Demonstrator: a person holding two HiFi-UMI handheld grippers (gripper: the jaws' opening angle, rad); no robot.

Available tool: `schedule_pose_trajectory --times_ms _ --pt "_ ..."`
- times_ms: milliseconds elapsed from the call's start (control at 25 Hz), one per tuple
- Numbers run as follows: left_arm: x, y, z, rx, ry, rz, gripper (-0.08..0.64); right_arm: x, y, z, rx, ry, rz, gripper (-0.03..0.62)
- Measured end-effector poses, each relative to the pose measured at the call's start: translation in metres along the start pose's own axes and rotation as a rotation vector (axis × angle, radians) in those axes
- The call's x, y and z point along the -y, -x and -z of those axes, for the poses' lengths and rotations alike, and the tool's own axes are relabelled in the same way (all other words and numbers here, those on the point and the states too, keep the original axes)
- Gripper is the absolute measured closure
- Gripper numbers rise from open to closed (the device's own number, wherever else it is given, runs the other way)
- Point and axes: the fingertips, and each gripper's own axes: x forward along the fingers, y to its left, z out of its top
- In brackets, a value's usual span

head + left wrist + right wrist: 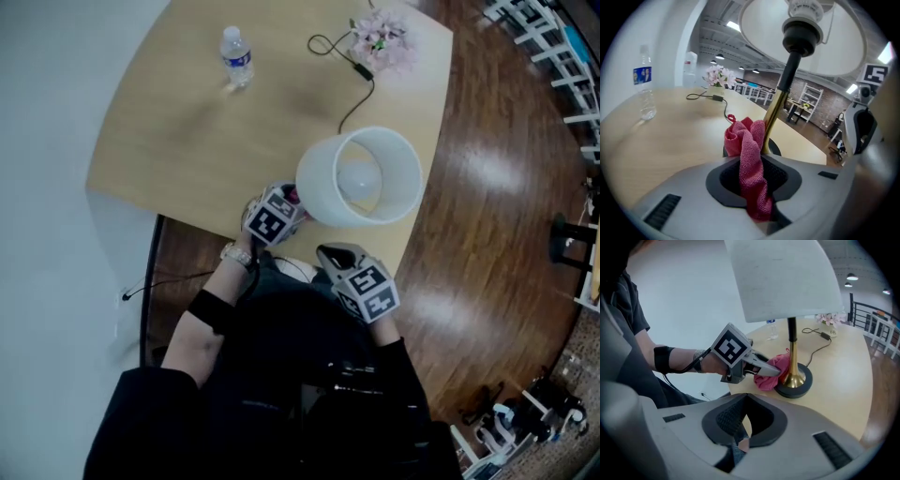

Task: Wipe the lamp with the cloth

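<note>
Left claw: my left gripper (757,187) is pinched narrow on the pink cloth (749,154). A bunched fold sticks out past the tips.
Right claw: my right gripper (740,441) has its jaws closed together on nothing. It hangs apart from the lamp (792,341).
Contact: the cloth touches the brass stem (774,112) just above the base (799,383).
Risk, tipping: nothing steadies the lamp, which stands near the table (187,122) edge. A hard sideways rub could rock or slide it.
Risk, slip: the cloth may drag out of my pinch if it catches on the stem.
Views: in the head view the shade (319,183) hides the stem and base. The right gripper view shows both. Only the left gripper view shows the pinch.
</note>
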Motion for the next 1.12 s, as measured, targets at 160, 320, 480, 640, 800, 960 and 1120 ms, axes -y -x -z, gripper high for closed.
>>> schedule_pose_trajectory --times_ms 160,320,480,640,800,960,1120 --pt "0.009 0.009 0.003 0.019 0.099 -0.187 0.476 0.023 0.034 0.012 0.023 0.047 -0.038 0.584" --pt "0.022 0.011 0.006 0.041 0.219 -0.377 0.476 0.051 0.071 0.033 0.041 0.041 -0.077 0.584" --pt "0.044 0.002 0.009 0.074 0.377 -0.513 0.476 0.081 0.098 0.059 0.028 0.019 -0.101 0.584" --pt "0.071 -0.02 0.005 0.1 0.463 -0.553 0.476 0.092 0.109 0.062 0.019 0.024 -0.114 0.584" --pt "0.079 -0.037 -0.008 0.156 0.531 -0.557 0.476 0.101 0.112 0.059 -0.007 0.055 -0.111 0.584" --pt "0.075 -0.047 -0.027 0.216 0.611 -0.569 0.476 0.122 0.123 0.061 -0.023 0.062 -0.07 0.584" --pt "0.067 -0.057 -0.039 0.239 0.689 -0.637 0.476 0.143 0.125 0.065 -0.032 0.05 -0.121 0.584"
